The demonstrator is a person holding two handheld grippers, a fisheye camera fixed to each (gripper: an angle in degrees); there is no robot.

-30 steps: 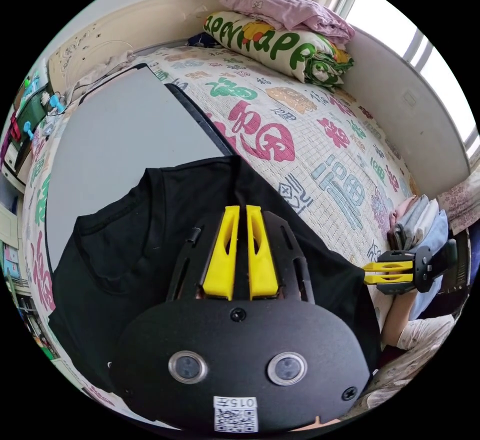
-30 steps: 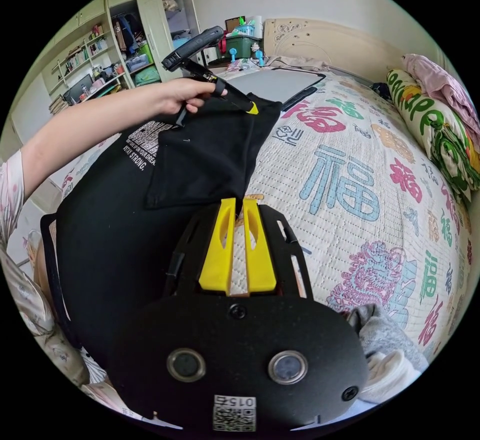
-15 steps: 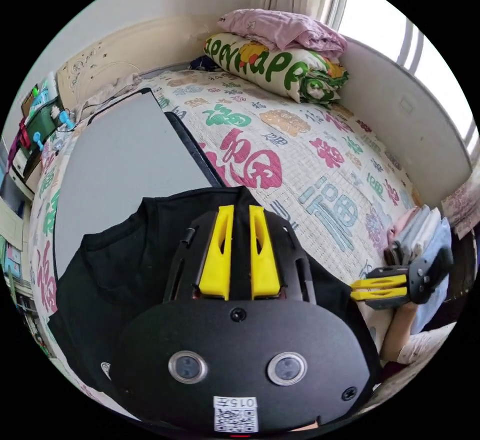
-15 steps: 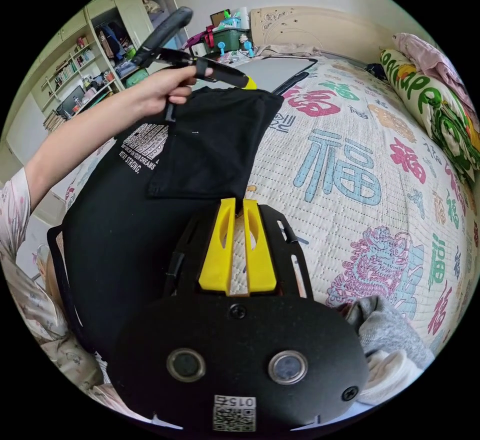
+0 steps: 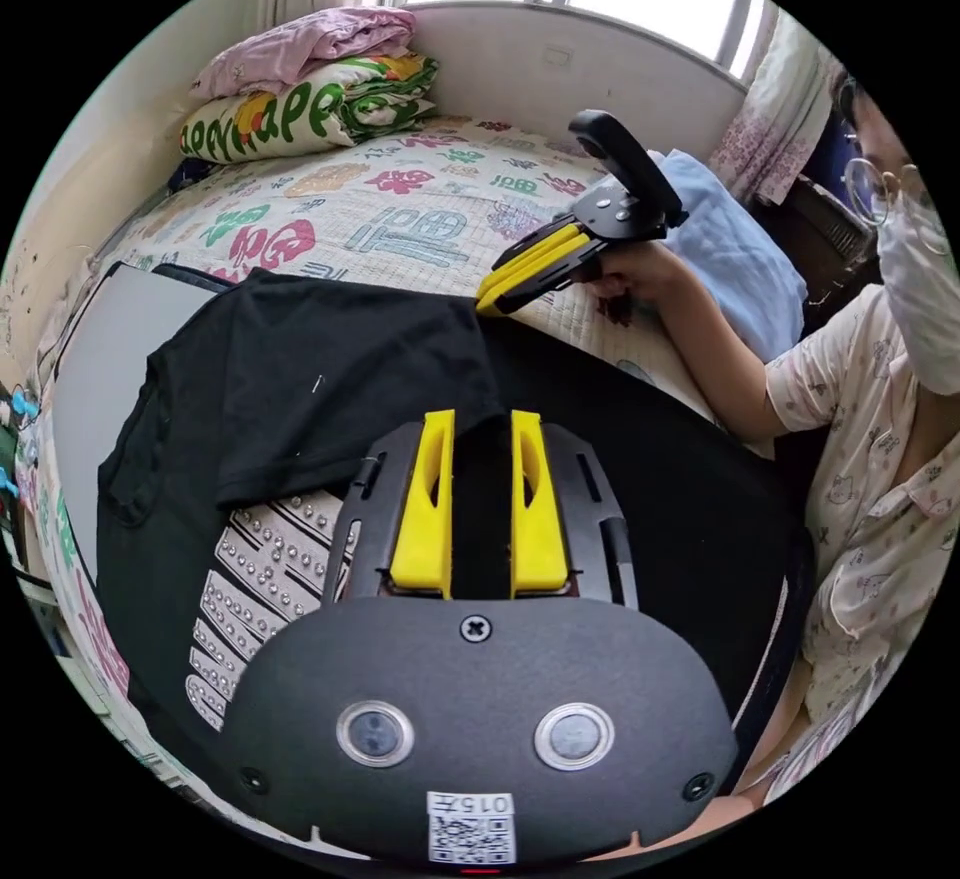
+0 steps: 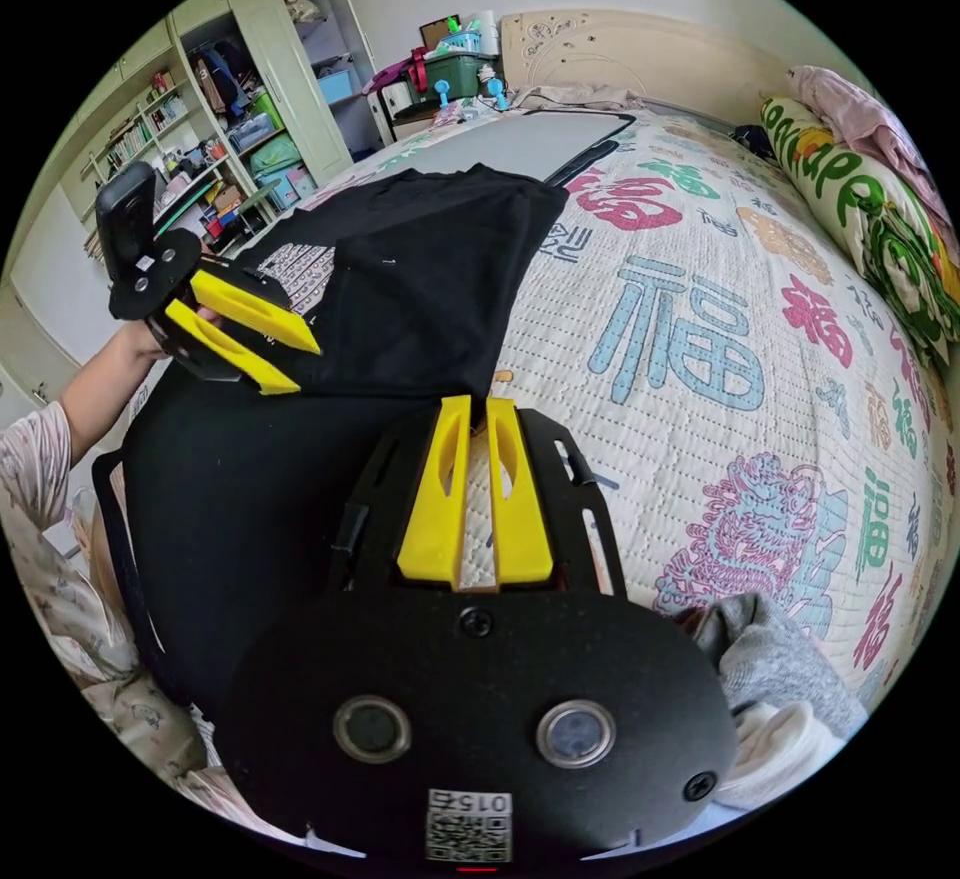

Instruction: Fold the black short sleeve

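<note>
Black cotton jersey is the material of the task, and it lies on the largest thing here, the bed [image 6: 700, 339] with its quilt of coloured characters. Folded bedding [image 5: 310, 109] is stacked at the far side of the bed. A grey board [image 6: 510, 144] lies flat on the quilt, and part of the black short sleeve shirt [image 6: 250, 499] is spread over it, while one side reaches onto the quilt.

One side of the shirt is already turned over the body as a flap [image 6: 430, 289], and the pale print [image 5: 260, 559] on the chest shows beside the edge of this flap. The other side looks not yet folded.

I judge the cloth to be light, soft and without any stiffness. It will hang and wrinkle when it is lifted at one point only, so it is better to take it at two points of the same edge, for example at shoulder and hem, and to keep this edge tight between them. It is not fragile, but a thin layer can slip out of a weak pinch.

The left hand-held gripper [image 6: 308, 369] hovers over the body of the shirt with its jaws wide and nothing between them. The right hand-held gripper [image 6: 477, 404] has its jaws close together, with the tips at the corner of the flap; I cannot tell if they pinch cloth.
</note>
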